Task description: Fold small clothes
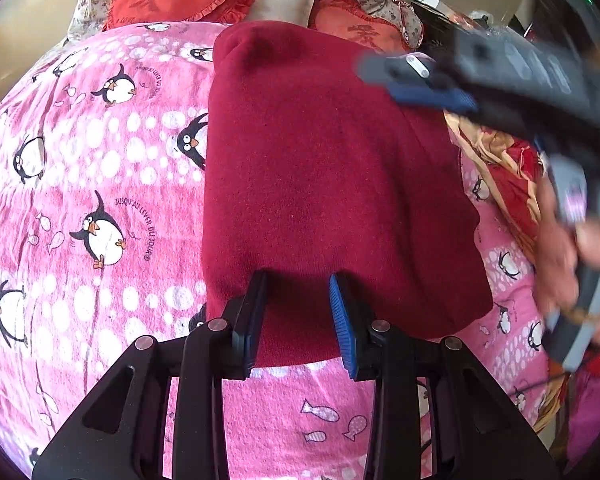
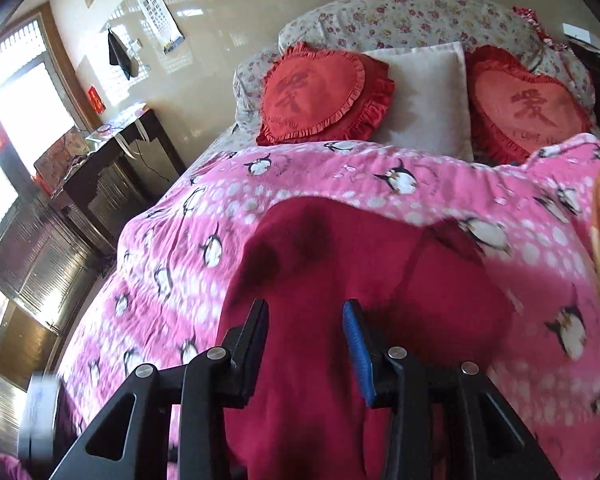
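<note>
Left hand-held gripper (image 1: 298, 320) is hovering at the near hem of the dark red knit garment (image 1: 324, 184), jaws spread, gripping nothing; likely lining up on the hem for a lengthwise fold. Right hand-held gripper (image 2: 306, 344) is hanging over the garment's right side, jaws also apart and empty; in the left view it's blurred, so probably moving. Garment is lying flat, already narrowed into a long strip, on the pink penguin blanket (image 1: 92, 184) covering the bed. Beyond the garment's far end: two red heart cushions (image 2: 320, 92), and a white pillow (image 2: 424, 96) sitting between them.
</note>
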`<move>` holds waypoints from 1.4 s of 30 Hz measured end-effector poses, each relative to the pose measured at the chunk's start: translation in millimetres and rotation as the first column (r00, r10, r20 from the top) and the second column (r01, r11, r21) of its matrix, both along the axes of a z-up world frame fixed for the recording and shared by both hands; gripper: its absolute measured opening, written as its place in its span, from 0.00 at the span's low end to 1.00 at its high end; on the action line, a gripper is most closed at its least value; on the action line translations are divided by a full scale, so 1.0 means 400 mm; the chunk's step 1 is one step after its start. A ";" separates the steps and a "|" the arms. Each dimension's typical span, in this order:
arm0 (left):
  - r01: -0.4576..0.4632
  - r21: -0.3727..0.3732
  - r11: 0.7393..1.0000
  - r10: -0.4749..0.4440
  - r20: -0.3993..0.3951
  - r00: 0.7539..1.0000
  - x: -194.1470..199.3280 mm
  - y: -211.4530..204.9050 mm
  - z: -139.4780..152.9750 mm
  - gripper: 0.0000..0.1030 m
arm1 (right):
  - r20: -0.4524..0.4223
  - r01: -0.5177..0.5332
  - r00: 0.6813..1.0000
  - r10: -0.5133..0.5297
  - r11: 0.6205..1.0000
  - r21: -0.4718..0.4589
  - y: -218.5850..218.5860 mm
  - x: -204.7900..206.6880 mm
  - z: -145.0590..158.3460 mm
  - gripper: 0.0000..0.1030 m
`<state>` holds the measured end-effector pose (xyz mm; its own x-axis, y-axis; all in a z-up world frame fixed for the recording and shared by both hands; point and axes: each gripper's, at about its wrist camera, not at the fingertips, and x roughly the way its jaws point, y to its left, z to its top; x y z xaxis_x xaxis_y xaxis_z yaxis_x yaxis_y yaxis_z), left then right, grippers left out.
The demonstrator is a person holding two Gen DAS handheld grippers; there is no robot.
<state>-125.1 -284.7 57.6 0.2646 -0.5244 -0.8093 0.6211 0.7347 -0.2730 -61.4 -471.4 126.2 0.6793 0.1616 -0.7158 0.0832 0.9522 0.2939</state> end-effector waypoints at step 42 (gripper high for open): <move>0.013 -0.218 0.976 -0.060 -0.211 0.976 0.194 -0.061 -0.017 0.74 | 0.038 0.077 0.995 -0.092 0.955 0.288 -0.129 -0.171 -0.182 0.50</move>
